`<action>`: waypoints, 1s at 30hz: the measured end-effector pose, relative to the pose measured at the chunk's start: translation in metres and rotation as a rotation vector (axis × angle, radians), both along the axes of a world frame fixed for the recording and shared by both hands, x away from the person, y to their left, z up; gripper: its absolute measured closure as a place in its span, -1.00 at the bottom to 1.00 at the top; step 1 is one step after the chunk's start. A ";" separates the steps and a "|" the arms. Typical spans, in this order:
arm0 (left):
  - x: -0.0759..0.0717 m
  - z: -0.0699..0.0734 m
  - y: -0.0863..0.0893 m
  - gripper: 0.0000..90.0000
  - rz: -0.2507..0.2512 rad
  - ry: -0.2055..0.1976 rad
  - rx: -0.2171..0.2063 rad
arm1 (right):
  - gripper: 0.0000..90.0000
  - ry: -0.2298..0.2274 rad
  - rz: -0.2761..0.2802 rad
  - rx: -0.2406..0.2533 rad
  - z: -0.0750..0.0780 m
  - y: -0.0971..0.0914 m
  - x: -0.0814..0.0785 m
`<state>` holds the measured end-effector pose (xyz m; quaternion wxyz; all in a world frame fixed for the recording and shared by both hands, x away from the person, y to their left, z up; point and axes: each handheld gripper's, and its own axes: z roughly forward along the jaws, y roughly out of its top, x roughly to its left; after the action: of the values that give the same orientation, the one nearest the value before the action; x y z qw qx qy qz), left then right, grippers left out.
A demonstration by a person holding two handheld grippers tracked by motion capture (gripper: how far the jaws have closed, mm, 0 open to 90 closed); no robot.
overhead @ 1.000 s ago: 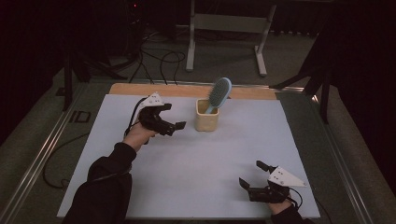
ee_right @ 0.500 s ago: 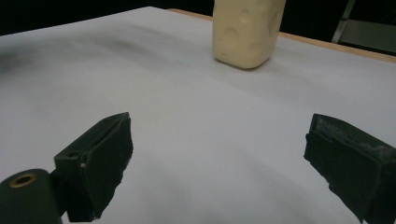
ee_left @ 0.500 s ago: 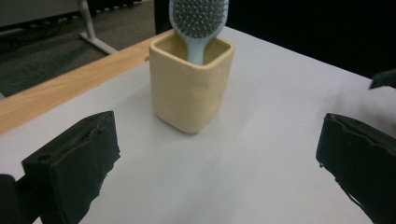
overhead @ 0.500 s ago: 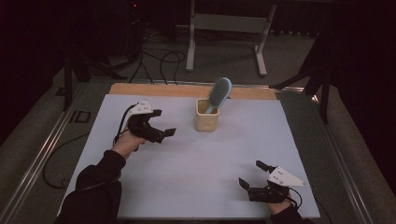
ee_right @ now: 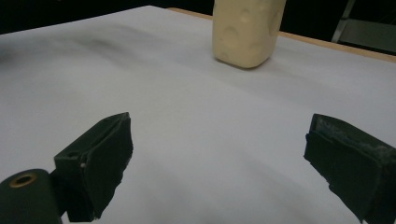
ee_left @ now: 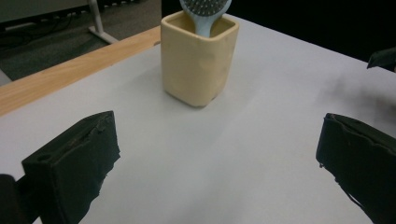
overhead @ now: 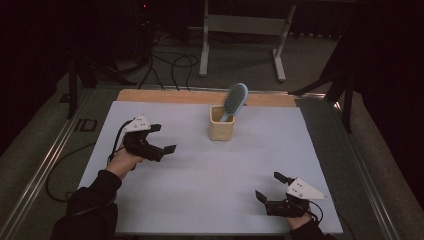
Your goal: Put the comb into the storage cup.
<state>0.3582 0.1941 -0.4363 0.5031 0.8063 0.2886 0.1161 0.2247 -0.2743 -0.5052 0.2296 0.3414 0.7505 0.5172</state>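
Hairbrush [overhead: 235, 100], pale blue, is seen standing head up in a cream square cup [overhead: 221, 129], which is placed toward the far middle of the white tabletop [overhead: 210, 190]. The left gripper [overhead: 163, 138] is held to the left of the cup, well apart from it, its fingers spread apart. The right gripper [overhead: 267, 186] is kept near the front right edge, fingers also wide apart, nothing between them.

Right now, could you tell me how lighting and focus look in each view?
High view: dim, dark surroundings, the white table cover brightest. Left gripper view: the cream cup sharp, soft shadow at its base. Right gripper view: the cup slightly soft, near jaws dark, faint grey smudging on the cover.
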 end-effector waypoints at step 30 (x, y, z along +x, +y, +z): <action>-0.076 -0.041 0.060 -1.00 0.114 0.024 0.070 | -0.83 0.003 0.001 -0.009 0.000 0.003 0.001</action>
<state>0.2821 0.2537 -0.4773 0.4638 0.8069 0.3358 0.1450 0.2253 -0.2716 -0.5055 0.2297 0.3405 0.7533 0.5136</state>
